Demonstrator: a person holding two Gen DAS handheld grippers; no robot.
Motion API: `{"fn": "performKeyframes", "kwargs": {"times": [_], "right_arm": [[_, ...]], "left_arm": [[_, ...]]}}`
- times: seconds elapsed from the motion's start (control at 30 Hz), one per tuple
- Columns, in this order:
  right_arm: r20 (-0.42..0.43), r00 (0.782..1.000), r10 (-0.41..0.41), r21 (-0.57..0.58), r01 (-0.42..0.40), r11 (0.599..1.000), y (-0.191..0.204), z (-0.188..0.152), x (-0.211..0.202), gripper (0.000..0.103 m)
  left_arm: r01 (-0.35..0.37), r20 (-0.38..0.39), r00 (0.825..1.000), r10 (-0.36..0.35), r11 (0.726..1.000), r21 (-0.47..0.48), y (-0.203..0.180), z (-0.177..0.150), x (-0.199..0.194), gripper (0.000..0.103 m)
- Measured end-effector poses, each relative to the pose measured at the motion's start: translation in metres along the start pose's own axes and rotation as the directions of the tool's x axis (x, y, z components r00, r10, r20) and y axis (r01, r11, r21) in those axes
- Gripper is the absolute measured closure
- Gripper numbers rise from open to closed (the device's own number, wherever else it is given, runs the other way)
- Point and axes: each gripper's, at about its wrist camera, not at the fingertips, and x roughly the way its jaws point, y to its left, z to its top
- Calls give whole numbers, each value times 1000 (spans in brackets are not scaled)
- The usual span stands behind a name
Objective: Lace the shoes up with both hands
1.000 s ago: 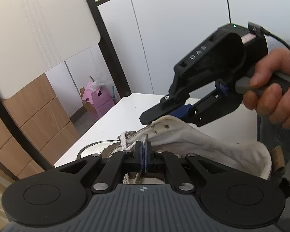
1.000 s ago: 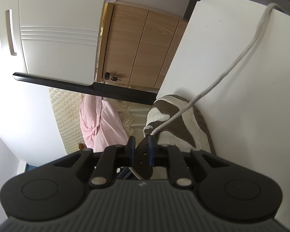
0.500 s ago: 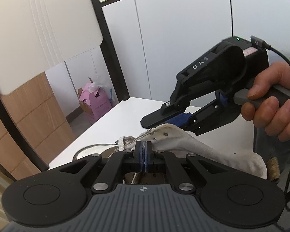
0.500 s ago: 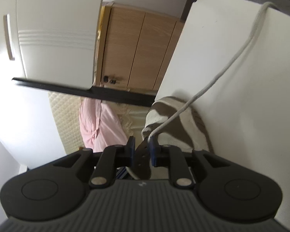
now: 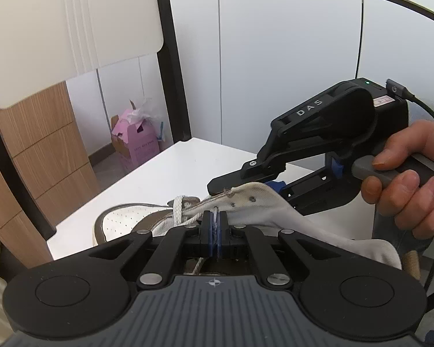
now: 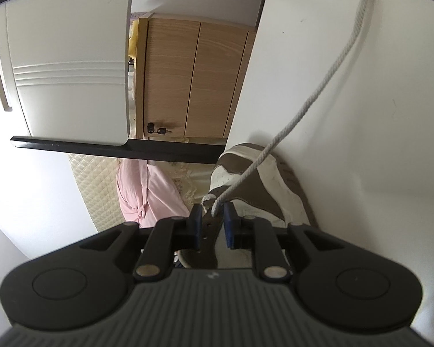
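Observation:
A white and brown shoe [image 5: 124,219] lies on the white table [image 5: 173,173], toe pointing away from me. My left gripper [image 5: 215,222] is shut on the pale rope lace [image 5: 178,206] just above the shoe's opening. A hand [image 5: 405,185] holds my right gripper [image 5: 227,184], which is shut on the shoe's white eyelet flap [image 5: 251,202] and pulls it up into a peak. In the right wrist view the right gripper [image 6: 212,221] has the brown eyelet strip between its blue pads. From there the lace [image 6: 327,86] runs taut across the shoe [image 6: 263,185] and over the table [image 6: 361,144].
A pink box [image 5: 136,141] sits on the floor beyond the table's far edge. A wooden cabinet [image 5: 43,150] and a black post [image 5: 173,72] stand to the left. The right wrist view also shows the cabinet doors [image 6: 193,78] and a pink cloth [image 6: 141,190].
Both grippers keep their hold. The left wrist view has swung, so more of the shoe's toe shows. The right gripper and the flap peak sit slightly lower and further right.

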Motion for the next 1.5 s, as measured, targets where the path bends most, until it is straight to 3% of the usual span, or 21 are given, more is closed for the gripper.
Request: {"fn": "performKeyframes", "kwargs": {"times": [0.4, 1.03, 1.27, 1.5], "right_arm": [[2, 1000, -3, 27, 3, 1000, -4, 1, 0, 86], [-3, 1000, -22, -3, 22, 1000, -4, 7, 0, 85], [-1, 1000, -23, -4, 23, 1000, -4, 7, 1, 85], [-4, 1000, -22, 1, 22, 1000, -6, 8, 2, 85]], "left_arm": [[-4, -1, 1000, 4, 1000, 12, 7, 4, 19, 99], [-57, -3, 998, 57, 998, 15, 4, 9, 9, 89], [-59, -7, 998, 59, 998, 25, 4, 9, 6, 90], [-38, -15, 999, 38, 999, 10, 6, 10, 9, 98]]}}
